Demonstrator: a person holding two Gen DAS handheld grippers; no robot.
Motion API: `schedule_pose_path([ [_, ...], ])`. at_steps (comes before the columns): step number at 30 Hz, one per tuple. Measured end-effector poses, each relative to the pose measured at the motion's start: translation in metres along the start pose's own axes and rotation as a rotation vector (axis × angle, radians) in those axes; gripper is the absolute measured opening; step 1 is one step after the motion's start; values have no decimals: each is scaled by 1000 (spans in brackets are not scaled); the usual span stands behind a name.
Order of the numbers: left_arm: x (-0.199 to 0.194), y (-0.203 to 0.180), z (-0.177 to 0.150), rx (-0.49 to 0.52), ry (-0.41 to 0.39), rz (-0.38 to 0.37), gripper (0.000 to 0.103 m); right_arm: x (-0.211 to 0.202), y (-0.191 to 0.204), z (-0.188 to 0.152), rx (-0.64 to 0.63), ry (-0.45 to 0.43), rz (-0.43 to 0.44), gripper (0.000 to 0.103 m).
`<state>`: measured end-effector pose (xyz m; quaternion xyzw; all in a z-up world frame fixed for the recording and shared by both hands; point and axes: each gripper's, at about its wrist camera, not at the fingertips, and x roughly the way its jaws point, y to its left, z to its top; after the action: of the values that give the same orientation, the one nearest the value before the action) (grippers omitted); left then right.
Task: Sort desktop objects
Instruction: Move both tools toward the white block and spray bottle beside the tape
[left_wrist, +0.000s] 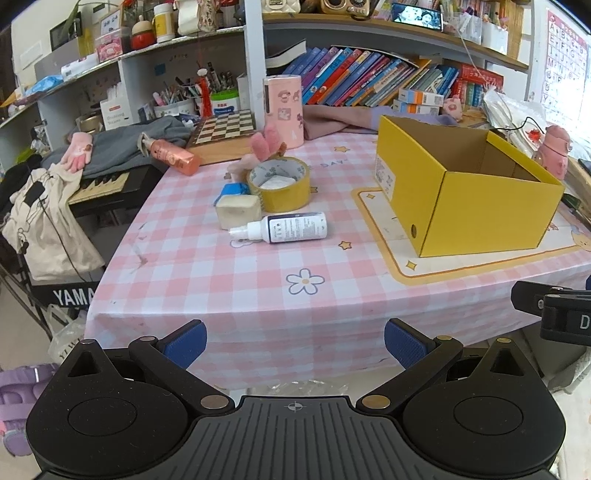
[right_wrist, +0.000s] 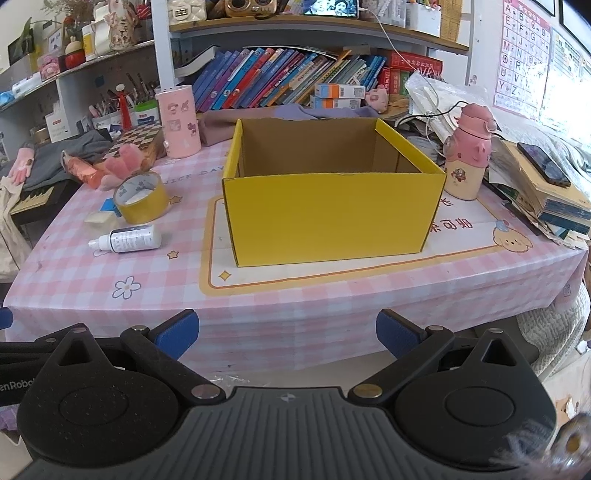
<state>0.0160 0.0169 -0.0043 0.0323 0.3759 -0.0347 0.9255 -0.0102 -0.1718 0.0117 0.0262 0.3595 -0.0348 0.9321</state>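
An open yellow cardboard box (left_wrist: 469, 206) (right_wrist: 328, 218) stands on a cream mat on the pink checked tablecloth. Left of it lie a white spray bottle (left_wrist: 291, 228) (right_wrist: 129, 239) on its side, a roll of yellow tape (left_wrist: 279, 183) (right_wrist: 141, 201), a cream block (left_wrist: 238, 211) (right_wrist: 100, 217) with a blue piece (left_wrist: 232, 191) behind it, and a pink fluffy toy (left_wrist: 264, 144) (right_wrist: 123, 160). My left gripper (left_wrist: 295, 341) hangs open before the table's front edge, holding nothing. My right gripper (right_wrist: 287, 330) is open too, facing the box.
A tall pink canister (left_wrist: 283, 110) (right_wrist: 179, 122), a chessboard (left_wrist: 225, 127), an orange bottle (left_wrist: 173, 157) and grey cloth sit at the back left. A pink flask (right_wrist: 467, 158), stacked books with a phone (right_wrist: 543, 164) crowd the right. Bookshelves rise behind; a keyboard stands left of the table.
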Motion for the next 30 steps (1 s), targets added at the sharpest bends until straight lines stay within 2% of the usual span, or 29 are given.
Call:
schedule_pose_path([
  [16,3,15,-3,-39,16,-21,103,0,14,-1,-39,14,9,103],
  [30,6,34,-6,-77,33,2,103,5,41,5,-114,24,47,103],
])
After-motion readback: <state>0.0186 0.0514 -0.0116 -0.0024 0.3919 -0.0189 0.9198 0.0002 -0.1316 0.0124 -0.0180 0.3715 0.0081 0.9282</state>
